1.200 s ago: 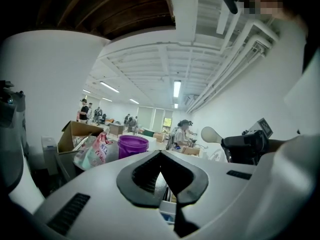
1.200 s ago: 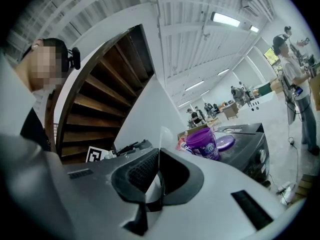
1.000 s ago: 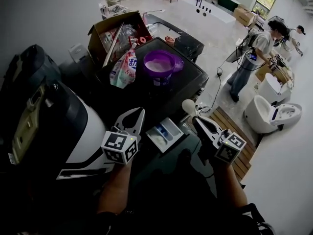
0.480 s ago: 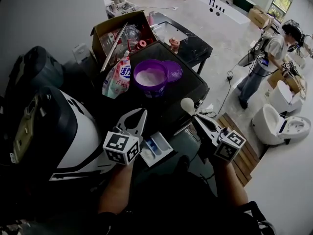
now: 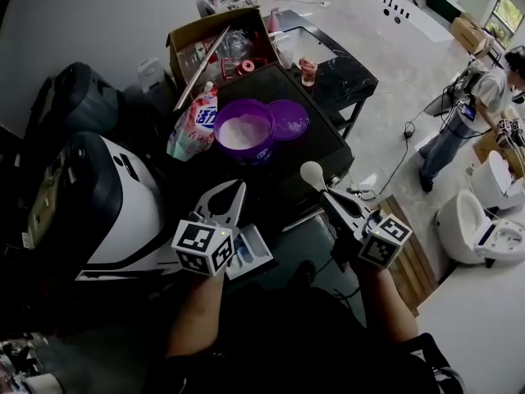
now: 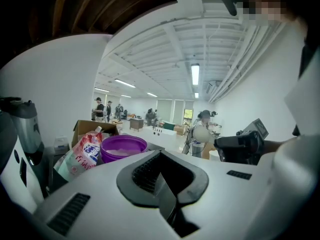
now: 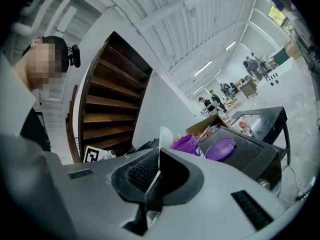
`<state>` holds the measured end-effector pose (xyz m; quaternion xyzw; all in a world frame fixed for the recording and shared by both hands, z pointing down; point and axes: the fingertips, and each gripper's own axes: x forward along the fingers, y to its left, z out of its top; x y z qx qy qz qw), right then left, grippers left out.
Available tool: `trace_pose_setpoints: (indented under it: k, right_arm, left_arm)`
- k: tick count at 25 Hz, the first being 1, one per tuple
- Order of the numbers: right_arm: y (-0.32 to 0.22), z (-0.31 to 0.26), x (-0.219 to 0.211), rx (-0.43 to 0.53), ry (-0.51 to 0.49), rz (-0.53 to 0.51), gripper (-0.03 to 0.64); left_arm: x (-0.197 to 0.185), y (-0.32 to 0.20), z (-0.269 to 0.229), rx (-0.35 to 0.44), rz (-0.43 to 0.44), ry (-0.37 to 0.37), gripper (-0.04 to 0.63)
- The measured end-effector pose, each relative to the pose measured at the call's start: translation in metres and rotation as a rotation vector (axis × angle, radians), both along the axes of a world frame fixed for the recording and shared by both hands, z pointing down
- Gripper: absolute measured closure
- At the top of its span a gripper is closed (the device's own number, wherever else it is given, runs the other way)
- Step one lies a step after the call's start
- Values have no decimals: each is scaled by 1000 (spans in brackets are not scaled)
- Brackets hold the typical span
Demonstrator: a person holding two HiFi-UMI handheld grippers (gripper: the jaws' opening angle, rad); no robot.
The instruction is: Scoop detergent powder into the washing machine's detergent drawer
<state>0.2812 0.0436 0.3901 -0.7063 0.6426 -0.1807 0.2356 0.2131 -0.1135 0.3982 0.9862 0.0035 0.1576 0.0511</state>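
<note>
A purple bucket [image 5: 244,134] of white detergent powder stands on a black top, its lid [image 5: 289,120] beside it and a detergent bag [image 5: 194,125] at its left. The white washing machine [image 5: 123,208] is at left, its detergent drawer [image 5: 248,253] pulled out. My right gripper [image 5: 334,201] is shut on the handle of a white scoop [image 5: 312,175], held in the air right of the drawer. The scoop [image 7: 165,135] shows edge-on between the jaws. My left gripper [image 5: 235,190] hovers above the drawer, shut with nothing in it. The bucket [image 6: 123,146] lies ahead of it.
An open cardboard box [image 5: 215,43] of clutter stands behind the bucket. A black table [image 5: 332,76] carries a cup [image 5: 309,70]. A person [image 5: 467,109] stands at right near white toilets [image 5: 488,220]. A wooden platform [image 5: 410,249] lies by my right side.
The head view has swung, so bucket, box and drawer show lower and more to the left. Both grippers keep their pose; the scoop stays in the right one.
</note>
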Motion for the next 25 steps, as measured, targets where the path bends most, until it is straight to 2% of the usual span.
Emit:
trace_pose_setpoints:
  k: [5, 11, 15, 25]
  right_arm:
    - [1, 6, 13, -34, -13, -59, 595]
    - [-25, 3, 16, -52, 13, -98, 595]
    - [-56, -6, 5, -59, 37, -123, 595]
    - [-115, -14, -24, -114, 81, -158, 595]
  left_arm:
    - [-1, 0, 6, -13, -72, -15, 588]
    - [-6, -22, 9, -23, -109, -5, 588]
    - [-13, -47, 2, -7, -125, 27, 588]
    - [-43, -97, 9, -55, -144, 64, 588]
